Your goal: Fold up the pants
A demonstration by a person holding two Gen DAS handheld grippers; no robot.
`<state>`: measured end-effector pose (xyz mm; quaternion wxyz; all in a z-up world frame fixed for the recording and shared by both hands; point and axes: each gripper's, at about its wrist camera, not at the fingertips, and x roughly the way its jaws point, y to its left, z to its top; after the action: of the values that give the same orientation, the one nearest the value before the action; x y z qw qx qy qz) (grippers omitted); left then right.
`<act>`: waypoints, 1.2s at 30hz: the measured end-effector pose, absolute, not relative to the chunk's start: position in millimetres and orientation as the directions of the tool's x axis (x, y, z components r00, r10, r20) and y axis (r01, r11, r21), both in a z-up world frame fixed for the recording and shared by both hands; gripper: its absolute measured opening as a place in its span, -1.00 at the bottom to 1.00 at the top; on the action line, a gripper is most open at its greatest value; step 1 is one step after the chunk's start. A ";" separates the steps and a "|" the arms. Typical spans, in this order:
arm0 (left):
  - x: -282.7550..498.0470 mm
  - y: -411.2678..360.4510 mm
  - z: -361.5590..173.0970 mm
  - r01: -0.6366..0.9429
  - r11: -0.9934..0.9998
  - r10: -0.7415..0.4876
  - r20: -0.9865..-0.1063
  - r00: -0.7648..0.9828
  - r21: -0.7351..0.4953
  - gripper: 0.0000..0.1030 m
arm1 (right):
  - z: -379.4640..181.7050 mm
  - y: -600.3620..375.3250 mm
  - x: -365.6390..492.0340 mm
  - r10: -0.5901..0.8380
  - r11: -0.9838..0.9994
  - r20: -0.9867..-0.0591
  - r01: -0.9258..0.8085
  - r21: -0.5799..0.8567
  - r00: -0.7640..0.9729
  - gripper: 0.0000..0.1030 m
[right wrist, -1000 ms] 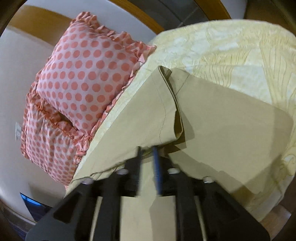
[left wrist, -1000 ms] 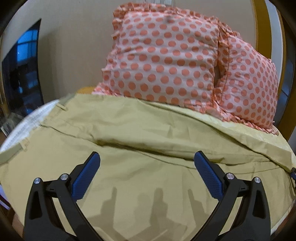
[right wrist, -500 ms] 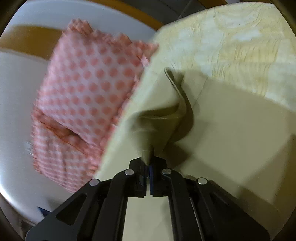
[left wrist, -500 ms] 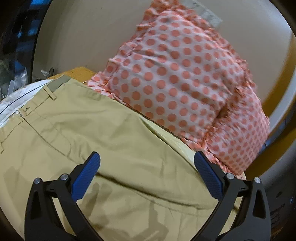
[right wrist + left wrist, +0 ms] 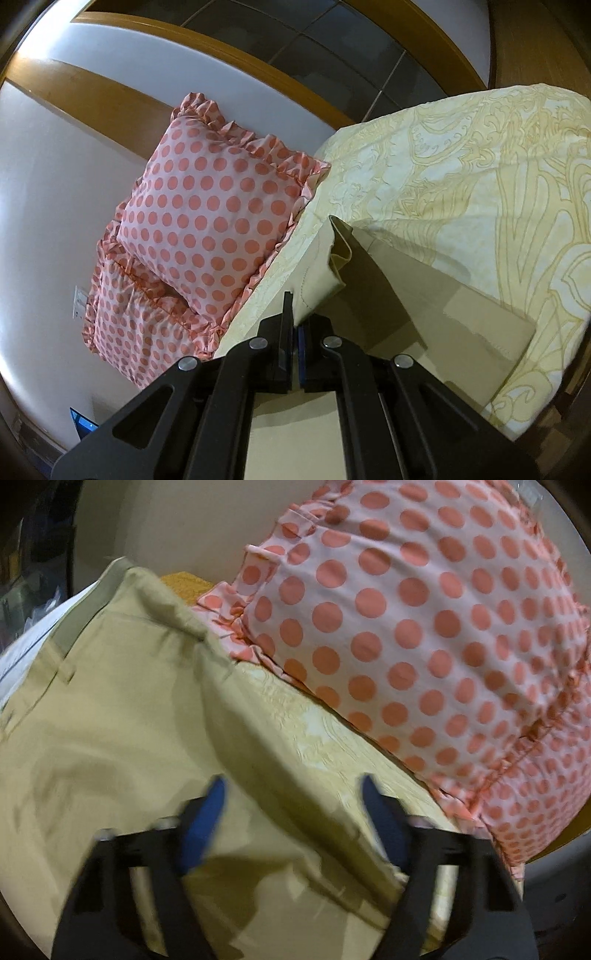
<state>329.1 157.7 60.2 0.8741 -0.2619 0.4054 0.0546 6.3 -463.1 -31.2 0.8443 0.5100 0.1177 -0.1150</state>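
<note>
Khaki pants (image 5: pixel 110 731) lie on the bed, waistband toward the upper left in the left wrist view. My left gripper (image 5: pixel 295 805) is open, its blue pads (image 5: pixel 203 823) straddling a raised ridge of the pants fabric near their edge; the view is blurred. My right gripper (image 5: pixel 293 314) is shut on the hem end of a pant leg (image 5: pixel 325 273) and holds it lifted above the bed. The other leg (image 5: pixel 461 317) lies flat below it.
Two pink pillows with coral dots (image 5: pixel 424 627) (image 5: pixel 210 221) lean against the wall at the bed's head. The cream patterned bedspread (image 5: pixel 498 166) covers the bed; its edge drops off at the right. A wooden headboard (image 5: pixel 110 96) runs behind.
The right gripper closed on the pant leg hem and raised it off the bed. The left gripper swung right along the pants and its jaws have narrowed.
</note>
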 end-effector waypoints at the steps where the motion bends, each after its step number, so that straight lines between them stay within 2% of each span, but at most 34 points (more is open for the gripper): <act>1: 335.0 160.0 58.4 -0.291 0.861 -0.135 -0.740 0.659 -0.417 -0.72 | -29.9 -461.7 7.6 -0.073 0.452 -0.313 0.311 0.836 0.947 -0.97; 2: 336.6 165.6 56.0 -0.291 0.855 -0.155 -0.748 0.646 -0.429 -0.89 | -29.0 -461.5 7.9 -0.069 0.453 -0.307 0.304 0.838 0.949 -0.97; 4: 314.9 176.3 61.9 -0.297 0.832 -0.168 -0.723 0.670 -0.469 -0.93 | -23.8 -460.8 6.0 -0.066 0.464 -0.287 0.284 0.839 0.956 -0.97; 7: 248.9 185.1 89.4 -0.246 0.856 -0.134 -0.655 0.743 -0.455 -0.93 | -13.9 -459.9 -3.6 -0.077 0.495 -0.257 0.261 0.829 0.963 -0.97; 10: 156.2 192.8 102.9 -0.229 0.872 -0.086 -0.596 0.798 -0.433 -0.85 | -16.4 -460.4 -13.6 -0.105 0.519 -0.292 0.303 0.799 0.951 -0.97; 13: 77.5 197.7 77.2 -0.268 0.879 -0.042 -0.625 0.780 -0.395 -0.85 | -33.6 -464.6 -19.6 -0.105 0.480 -0.345 0.351 0.804 0.933 -0.97; 16: 37.3 198.3 42.0 -0.317 0.871 -0.032 -0.688 0.725 -0.375 -0.86 | -46.9 -465.7 -24.7 -0.092 0.449 -0.367 0.368 0.814 0.926 -0.97; 19: 20.4 200.6 23.8 -0.326 0.851 -0.056 -0.688 0.723 -0.412 -0.88 | -47.7 -467.5 -29.3 -0.093 0.454 -0.370 0.370 0.811 0.924 -0.97; 32: -3.5 196.0 25.2 -0.263 0.866 -0.109 -0.674 0.731 -0.425 -0.94 | -51.2 -461.5 -58.4 -0.149 0.444 -0.404 0.427 0.788 0.902 -0.97; 36: -2.8 192.7 20.6 -0.239 0.887 -0.105 -0.677 0.729 -0.396 -0.93 | -50.3 -459.0 -56.2 -0.160 0.480 -0.480 0.493 0.726 0.862 -0.96</act>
<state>-2.8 192.7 20.6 0.8995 -0.2351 0.3663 0.0373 -56.2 -459.0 -50.3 0.8419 0.4717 0.1765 -0.1940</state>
